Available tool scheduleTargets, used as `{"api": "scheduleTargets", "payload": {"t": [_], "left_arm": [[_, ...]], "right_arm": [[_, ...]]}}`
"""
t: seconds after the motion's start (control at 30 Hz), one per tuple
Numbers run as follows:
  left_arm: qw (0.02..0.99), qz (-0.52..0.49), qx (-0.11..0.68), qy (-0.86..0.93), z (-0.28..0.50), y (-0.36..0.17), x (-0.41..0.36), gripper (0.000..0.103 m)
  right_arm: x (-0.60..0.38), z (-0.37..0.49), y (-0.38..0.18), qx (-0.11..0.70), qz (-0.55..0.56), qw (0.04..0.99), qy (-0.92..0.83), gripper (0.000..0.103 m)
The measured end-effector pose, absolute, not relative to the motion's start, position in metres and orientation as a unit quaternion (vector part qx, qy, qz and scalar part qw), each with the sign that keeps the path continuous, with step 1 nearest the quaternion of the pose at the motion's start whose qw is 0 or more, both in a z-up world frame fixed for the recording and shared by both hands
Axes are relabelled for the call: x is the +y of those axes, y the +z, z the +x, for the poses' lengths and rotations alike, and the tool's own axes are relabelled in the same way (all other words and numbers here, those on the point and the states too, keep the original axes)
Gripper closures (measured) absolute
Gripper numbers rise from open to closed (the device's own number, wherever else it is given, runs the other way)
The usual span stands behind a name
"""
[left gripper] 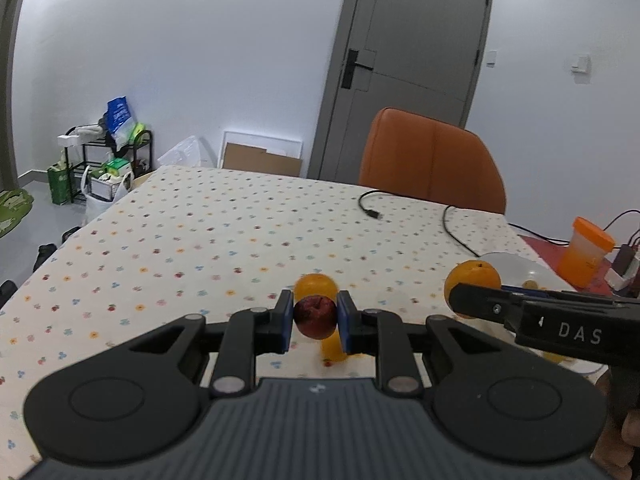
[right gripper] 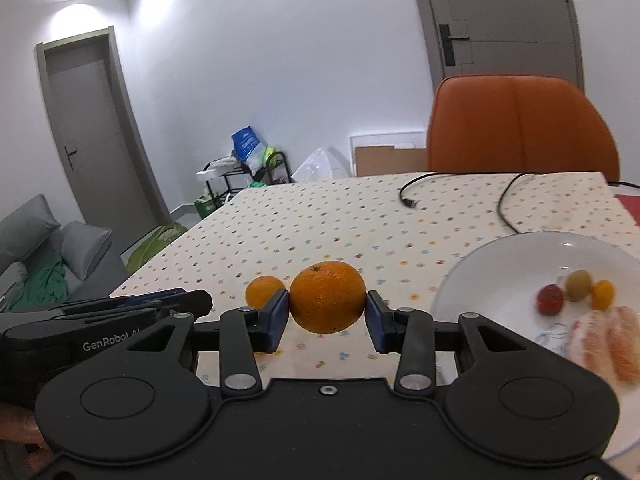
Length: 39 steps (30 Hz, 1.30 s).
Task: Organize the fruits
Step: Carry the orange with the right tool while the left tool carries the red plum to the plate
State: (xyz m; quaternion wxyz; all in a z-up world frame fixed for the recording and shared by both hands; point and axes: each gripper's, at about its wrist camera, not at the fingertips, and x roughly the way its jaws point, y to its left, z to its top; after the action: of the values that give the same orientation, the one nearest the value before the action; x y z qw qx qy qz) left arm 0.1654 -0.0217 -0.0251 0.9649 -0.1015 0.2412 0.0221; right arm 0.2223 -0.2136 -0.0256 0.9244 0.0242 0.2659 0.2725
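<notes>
Both fruits lifted, carry-to-plate step: left gripper (left gripper: 315,317) clamps a small dark red fruit (left gripper: 315,316), right gripper (right gripper: 327,312) clamps a dimpled orange (right gripper: 327,297) above the tablecloth (right gripper: 320,224). Next likely needs moving over the white plate (right gripper: 500,256) just right and releasing among fruits there

Rig appearance: two matte black handheld grippers, blue finger pads.
Left gripper (left gripper: 315,318): ribbed grey top plate, silver pivot screws, round side discs. Right gripper (right gripper: 326,310): same build, central screw; its side reads "DAS", the left's "GenRobot".
</notes>
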Motion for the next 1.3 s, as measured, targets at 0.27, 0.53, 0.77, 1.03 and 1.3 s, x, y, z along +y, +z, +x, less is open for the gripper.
{"api": "scheduleTargets", "payload": {"t": [0.27,0.53,0.77,1.03,1.3], "left_arm": [[0.967,-0.096,0.235,0.0,0.163,-0.02,-0.044,0.082],[0.969,-0.087,0.23,-0.019,0.164,-0.016,-0.064,0.082],[0.969,-0.082,0.228,-0.039,0.167,-0.014,-0.079,0.082],[0.968,-0.077,0.228,-0.068,0.174,-0.013,-0.101,0.082],[0.966,-0.065,0.235,-0.088,0.184,-0.017,-0.121,0.082]], "right_arm": [[-0.241,0.211,-0.02,0.257,0.03,0.933,0.251,0.064],[-0.265,0.205,-0.016,0.247,0.039,0.94,0.232,0.064],[-0.289,0.2,-0.014,0.244,0.051,0.945,0.213,0.064],[-0.317,0.198,-0.014,0.241,0.056,0.953,0.177,0.064],[-0.335,0.204,-0.027,0.252,0.069,0.952,0.158,0.064]]}}
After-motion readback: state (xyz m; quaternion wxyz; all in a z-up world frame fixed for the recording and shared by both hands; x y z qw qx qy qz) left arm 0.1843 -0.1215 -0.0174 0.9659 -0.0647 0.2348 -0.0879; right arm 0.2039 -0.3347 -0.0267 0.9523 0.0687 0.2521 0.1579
